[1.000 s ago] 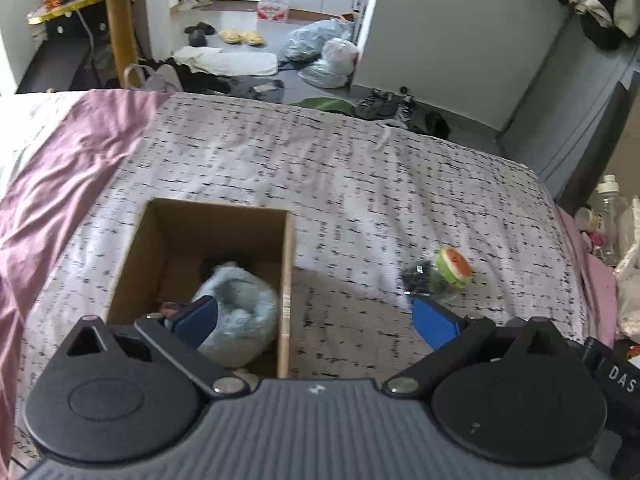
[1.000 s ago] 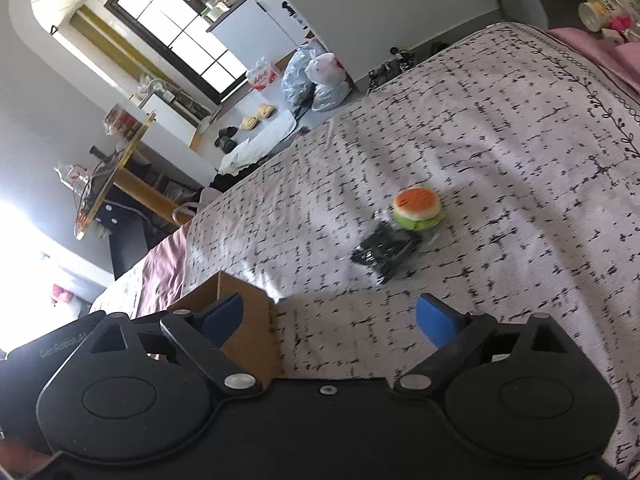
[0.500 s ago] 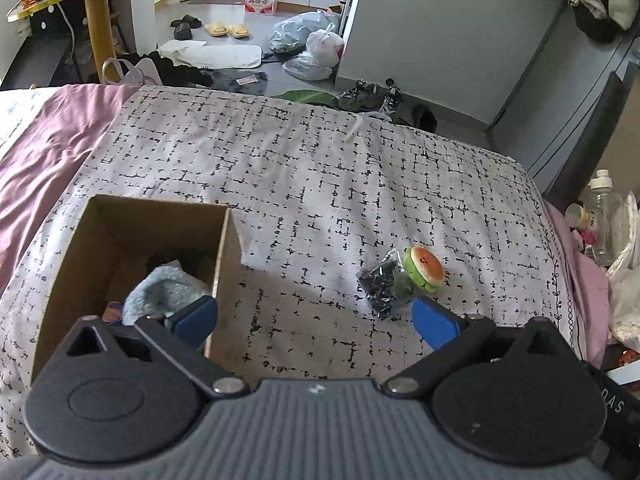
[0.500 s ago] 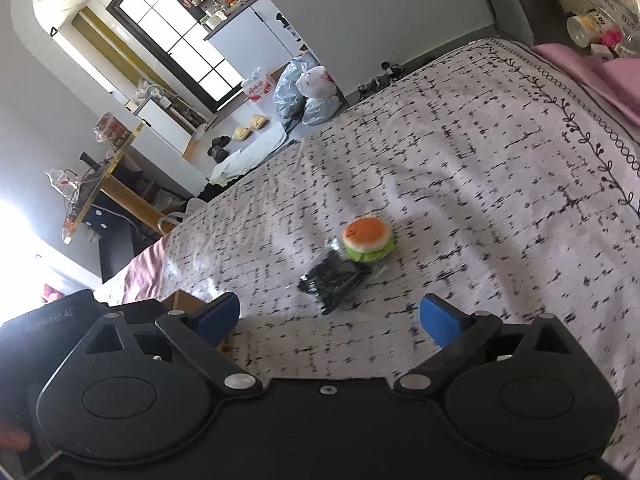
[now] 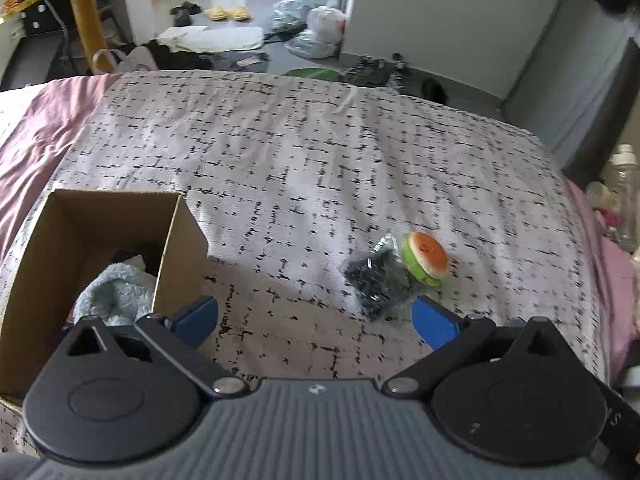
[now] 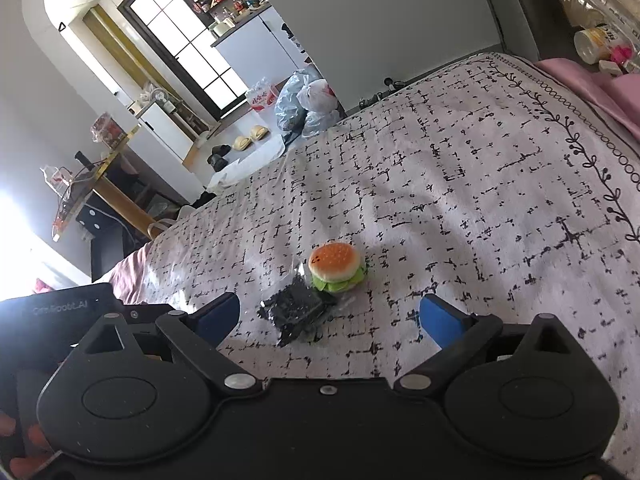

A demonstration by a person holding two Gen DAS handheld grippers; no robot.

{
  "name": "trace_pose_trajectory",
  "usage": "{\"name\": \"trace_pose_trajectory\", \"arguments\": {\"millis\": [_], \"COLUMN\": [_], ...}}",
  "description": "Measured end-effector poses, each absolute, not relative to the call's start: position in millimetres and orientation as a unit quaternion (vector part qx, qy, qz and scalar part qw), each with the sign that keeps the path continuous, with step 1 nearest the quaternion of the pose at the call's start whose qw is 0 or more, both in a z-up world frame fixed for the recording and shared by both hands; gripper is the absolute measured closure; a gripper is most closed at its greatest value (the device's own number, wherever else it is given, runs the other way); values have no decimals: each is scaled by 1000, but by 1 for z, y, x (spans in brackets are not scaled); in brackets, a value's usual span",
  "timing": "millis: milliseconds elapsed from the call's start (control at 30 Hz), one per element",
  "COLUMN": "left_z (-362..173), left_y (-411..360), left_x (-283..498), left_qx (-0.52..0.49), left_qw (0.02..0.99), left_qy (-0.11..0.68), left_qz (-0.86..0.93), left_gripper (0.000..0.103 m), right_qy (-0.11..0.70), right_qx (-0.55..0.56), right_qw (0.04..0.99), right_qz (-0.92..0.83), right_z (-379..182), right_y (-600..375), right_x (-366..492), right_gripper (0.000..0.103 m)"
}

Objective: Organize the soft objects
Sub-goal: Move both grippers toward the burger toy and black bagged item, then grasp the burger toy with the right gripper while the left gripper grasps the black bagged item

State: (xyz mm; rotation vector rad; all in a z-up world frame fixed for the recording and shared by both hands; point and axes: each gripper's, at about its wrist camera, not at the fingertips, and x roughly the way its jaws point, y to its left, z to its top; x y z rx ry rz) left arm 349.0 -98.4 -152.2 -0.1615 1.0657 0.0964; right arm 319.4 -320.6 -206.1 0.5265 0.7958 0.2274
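Observation:
A soft burger toy (image 5: 427, 259) lies on the patterned bedspread next to a black item in a clear bag (image 5: 376, 278); both also show in the right wrist view, the burger (image 6: 335, 266) just beyond the bag (image 6: 296, 310). A cardboard box (image 5: 48, 248) stands at the left and holds a light blue fluffy item (image 5: 116, 294) and something dark behind it. My left gripper (image 5: 316, 318) is open and empty, between the box and the bag. My right gripper (image 6: 330, 316) is open and empty, with the bag and burger between and just ahead of its fingertips.
The bedspread (image 5: 300, 152) ends at a far edge with a cluttered floor beyond: plastic bags (image 5: 316, 24), shoes, slippers. A pink sheet (image 5: 36, 132) lies at the left. Bottles (image 5: 622, 184) stand off the right edge. The left gripper's body (image 6: 60, 312) shows at the right wrist view's left.
My left gripper has moved right, off the box, so the box sits further left. My right gripper has moved closer to the burger and bag, which now lie centred between its fingers.

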Motion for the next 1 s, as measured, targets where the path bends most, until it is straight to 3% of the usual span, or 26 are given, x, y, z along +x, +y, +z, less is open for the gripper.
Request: {"name": "trace_pose_trajectory", "arguments": {"millis": [233, 367, 533, 633, 767, 933, 1000], "left_z": [-170, -184, -200, -214, -229, -239, -244], "left_y": [-111, -112, -117, -116, -110, -109, -108], "left_x": [371, 383, 395, 402, 408, 413, 415], "left_qx": [-74, -100, -111, -129, -170, -198, -208], "left_qw": [853, 847, 840, 830, 819, 812, 808], "left_qy": [512, 520, 529, 541, 546, 548, 550], "left_qz": [62, 53, 41, 40, 44, 39, 38], "left_gripper": [1, 4, 18, 33, 42, 43, 57], "right_qy": [382, 386, 396, 403, 410, 413, 414], "right_qx": [251, 249, 263, 271, 264, 274, 275], "right_qw": [882, 883, 873, 867, 866, 860, 860], "right_qz": [113, 100, 111, 110, 111, 117, 119], "right_z": [-224, -235, -251, -259, -265, -269, -270], "right_y": [-319, -321, -323, -323, -318, -316, -315], "right_x": [344, 357, 369, 377, 385, 390, 391], "right_gripper": [7, 16, 27, 32, 33, 33, 33]}}
